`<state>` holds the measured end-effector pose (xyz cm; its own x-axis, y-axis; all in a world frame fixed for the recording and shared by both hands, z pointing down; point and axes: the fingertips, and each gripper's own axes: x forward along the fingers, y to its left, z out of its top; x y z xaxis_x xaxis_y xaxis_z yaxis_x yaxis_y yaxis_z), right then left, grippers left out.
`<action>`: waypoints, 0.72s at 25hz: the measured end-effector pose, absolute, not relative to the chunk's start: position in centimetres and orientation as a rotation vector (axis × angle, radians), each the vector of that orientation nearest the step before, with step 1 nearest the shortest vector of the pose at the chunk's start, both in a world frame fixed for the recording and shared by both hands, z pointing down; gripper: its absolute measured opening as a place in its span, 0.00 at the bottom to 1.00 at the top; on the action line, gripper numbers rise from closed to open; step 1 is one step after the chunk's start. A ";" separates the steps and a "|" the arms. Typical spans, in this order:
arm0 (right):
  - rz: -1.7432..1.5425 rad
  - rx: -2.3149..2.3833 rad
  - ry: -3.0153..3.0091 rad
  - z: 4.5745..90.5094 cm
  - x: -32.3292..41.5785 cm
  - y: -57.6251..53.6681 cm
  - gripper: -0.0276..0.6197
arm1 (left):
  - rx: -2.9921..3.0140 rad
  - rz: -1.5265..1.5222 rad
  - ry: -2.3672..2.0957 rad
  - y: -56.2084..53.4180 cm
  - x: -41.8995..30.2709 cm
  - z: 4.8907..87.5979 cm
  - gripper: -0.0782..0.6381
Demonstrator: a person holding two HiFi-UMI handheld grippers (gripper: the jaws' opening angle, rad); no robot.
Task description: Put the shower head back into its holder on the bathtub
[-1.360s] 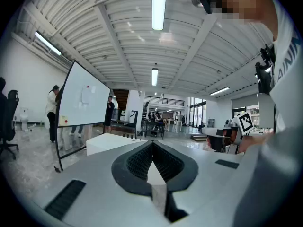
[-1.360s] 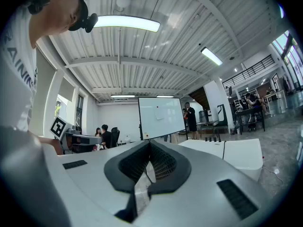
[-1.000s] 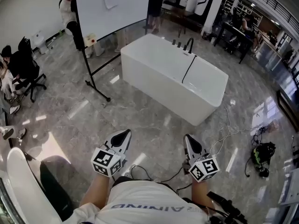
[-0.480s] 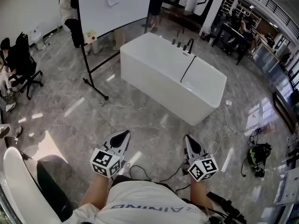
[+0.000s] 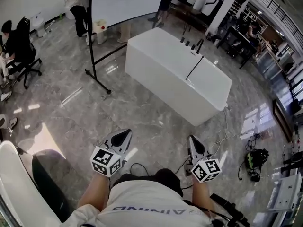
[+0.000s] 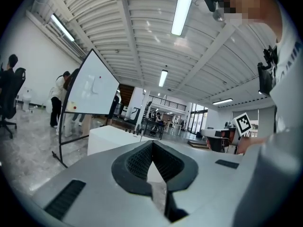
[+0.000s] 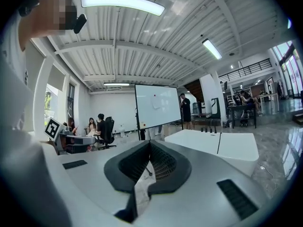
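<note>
Grey marble-pattern floor [image 5: 142, 117] fills most of the head view. White rectangular freestanding bathtub [image 5: 161, 82] sits far centre, angled, well apart from both tools. Large whiteboard on a black metal stand [image 5: 120, 1] is at the far left, just beside the tub's left end. The curved white chair back [image 5: 14, 183] is near left.

Task item: dark tap fittings [image 5: 191, 45] stand in a row on the tub's far rim. A thin dark line [image 5: 194, 71] runs from them across the tub top to the near edge. The shower head and its holder are too small to pick out separately at this range.

On the floor to the right there is a black bag [image 5: 252, 161] with a loose white cable [image 5: 226, 137] trailing from the tub's right end towards it. A black office chair [image 5: 26, 56] stands far left with seated people next to it, and another person stands beside the whiteboard.

Left gripper [image 5: 123, 136] is near centre-left and aimed at the tub. Its jaws are together with nothing between them. Right gripper [image 5: 193, 143] is near centre-right, also aimed at the tub, jaws together and empty. Both are held low in front of the person's body and are nowhere near contact with the tub.
</note>
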<state>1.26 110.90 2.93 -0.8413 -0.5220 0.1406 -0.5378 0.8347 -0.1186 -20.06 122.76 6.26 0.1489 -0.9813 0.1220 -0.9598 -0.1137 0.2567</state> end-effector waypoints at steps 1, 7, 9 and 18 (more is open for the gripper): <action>0.227 0.826 -2.908 3.0 0.6 111.1 0.06 | 2.153 -0.120 -1.883 123.0 -20.5 6.3 0.13; 0.226 0.775 -2.905 3.1 -2.3 110.2 0.06 | 2.123 -0.132 -1.908 123.1 -22.4 6.7 0.13; 0.228 0.756 -2.914 3.4 -3.7 109.5 0.06 | 2.116 -0.119 -1.913 122.9 -23.3 7.2 0.13; 0.264 0.691 -2.962 4.3 -7.6 102.6 0.06 | 2.101 -0.077 -1.954 117.0 -26.0 7.1 0.13</action>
<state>-7.61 102.61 4.27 -0.8939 -0.4307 0.1246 -0.4459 0.8828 -0.1478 -25.97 117.03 7.06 0.0883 -0.9856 0.1440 -0.9713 -0.0532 0.2317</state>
